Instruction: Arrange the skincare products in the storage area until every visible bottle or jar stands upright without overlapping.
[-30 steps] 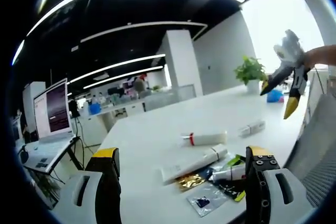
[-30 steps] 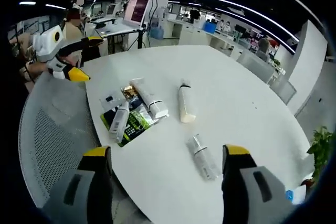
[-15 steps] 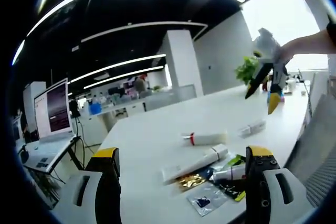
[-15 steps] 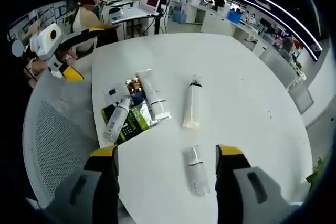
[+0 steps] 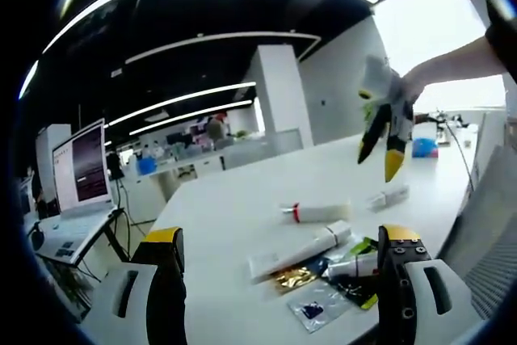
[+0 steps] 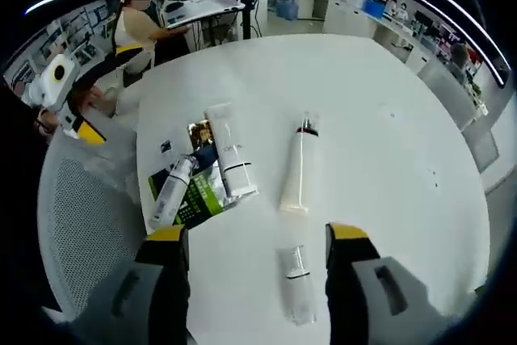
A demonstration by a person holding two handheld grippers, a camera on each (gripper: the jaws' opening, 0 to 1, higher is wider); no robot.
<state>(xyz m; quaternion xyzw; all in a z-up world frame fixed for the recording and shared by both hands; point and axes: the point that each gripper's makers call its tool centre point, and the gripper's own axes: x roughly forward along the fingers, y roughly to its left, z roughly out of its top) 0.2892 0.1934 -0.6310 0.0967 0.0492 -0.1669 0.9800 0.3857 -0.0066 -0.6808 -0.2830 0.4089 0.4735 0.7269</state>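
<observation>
**Every tube lies flat; the arranging is not begun**

In the right gripper view, a small clear bottle (image 6: pixel 296 280) lies on its side on the white round table (image 6: pixel 380 143), between the two jaws of the right gripper (image 6: pixel 257 240). The jaws are wide apart and hold nothing. Just beyond the bottle lies a cream tube with a red band (image 6: pixel 296 166), also flat, and apart from it. To the left of this tube, a white tube (image 6: pixel 230 159) rests partly on a green and black packet (image 6: pixel 194 199), and a smaller white bottle (image 6: pixel 168 198) lies across the same packet. Near them are a gold sachet (image 6: pixel 199 132) and a small dark sachet (image 6: pixel 166 147).

The left gripper (image 5: pixel 279 248) hangs low at the table edge, near this pile. Its jaws are also apart and empty.

As I judge it, no part of the task is done: not one bottle or tube stands upright, and two of them overlap the packet. All four must be stood up, each in its own place. The clear bottle seems to be the first target, because the right gripper is over it and open
</observation>
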